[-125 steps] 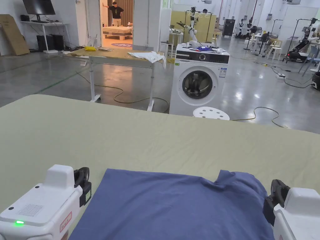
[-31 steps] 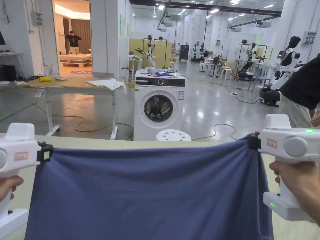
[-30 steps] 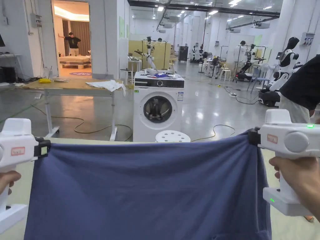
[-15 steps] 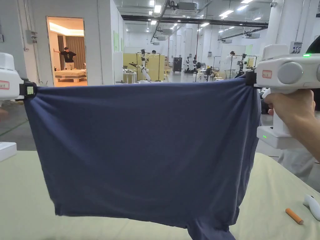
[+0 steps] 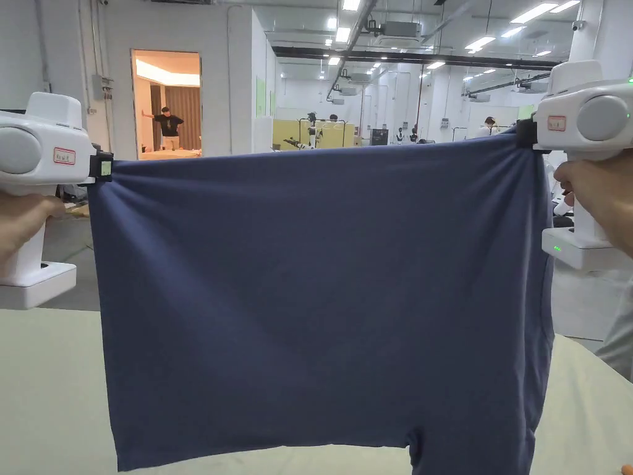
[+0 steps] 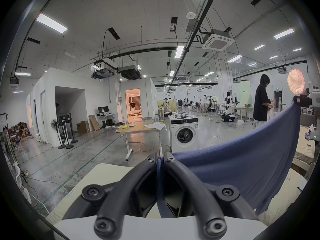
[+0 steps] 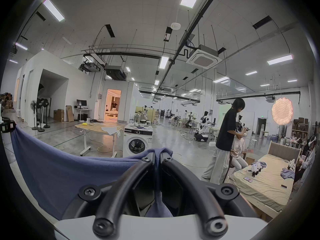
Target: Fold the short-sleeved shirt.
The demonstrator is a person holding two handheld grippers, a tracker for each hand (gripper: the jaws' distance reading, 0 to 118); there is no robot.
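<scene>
Compared with half a second back, the navy short-sleeved shirt (image 5: 321, 297) has gone up a bit more relative to the bed (image 5: 43, 383) — its lower edge now hangs just above the pale green sheet, and the two grippers sit closer to level with each other. The left gripper (image 5: 102, 168) is clamped on one top corner of the shirt and the right gripper (image 5: 524, 133) on the other; in the left gripper view (image 6: 160, 159) and the right gripper view (image 7: 156, 154) you can see fabric pinched between both jaws, running back down through the gap. So the shirt is hanging in the air over the bed, stretched fairly taut along its top edge. What could go wrong: I'd guess if the hands pull further apart the fabric could slip out of one pinch, and that side would drop in a heap on the bed. Also, laying it down too fast might let the loose bottom tuck under itself and crease. The shirt itself looks soft and thin, mostly smooth, with small gathers radiating from each clamped corner, and a bit more cloth — a sleeve, probably — dangling lower on the right gripper's side.
</scene>
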